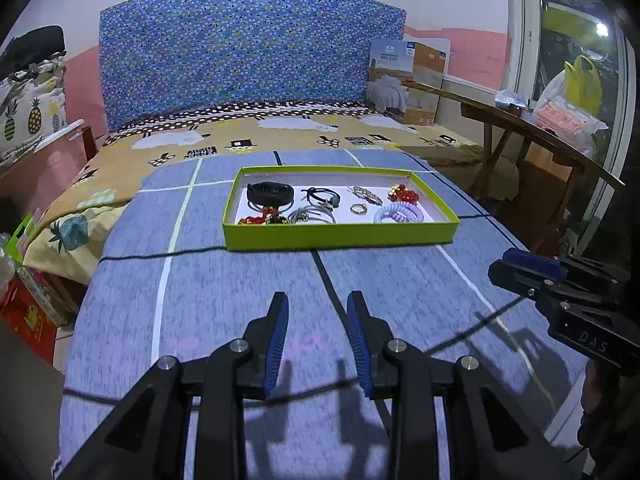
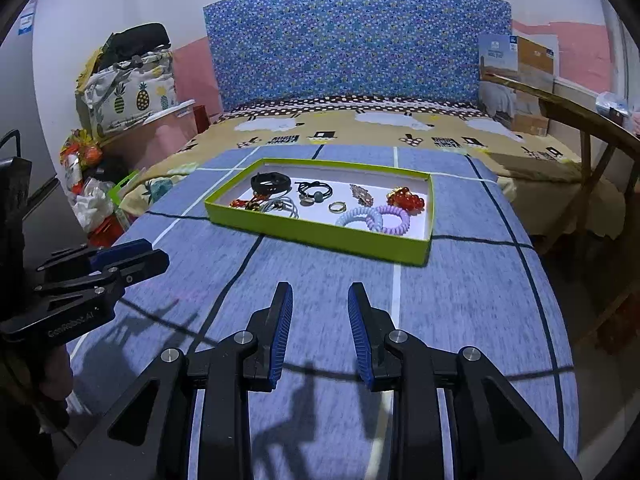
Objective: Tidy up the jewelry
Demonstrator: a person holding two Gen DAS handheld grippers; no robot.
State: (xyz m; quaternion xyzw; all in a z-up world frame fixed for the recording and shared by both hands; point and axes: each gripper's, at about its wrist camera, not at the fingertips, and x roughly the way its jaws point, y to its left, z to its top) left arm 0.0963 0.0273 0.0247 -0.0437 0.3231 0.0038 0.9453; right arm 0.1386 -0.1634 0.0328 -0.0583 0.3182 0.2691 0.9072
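A: The near wall of the green tray point(image 1: 340, 236) hides the lower edge of the red and gold piece point(image 1: 262, 219) at its front left corner; what that piece is stays too small to tell.

B: From the right wrist view, the same red and gold piece point(image 2: 245, 203) is tangled with the grey hair ties point(image 2: 282, 207), and their outlines blur together.

A: The right tongs point(image 1: 524, 268) are cut off by the picture's right edge, so their gap cannot be read there.

B: The left tongs point(image 2: 132, 258) run off the left edge likewise. The lettering on the cardboard box point(image 2: 516, 76) is too small to read.
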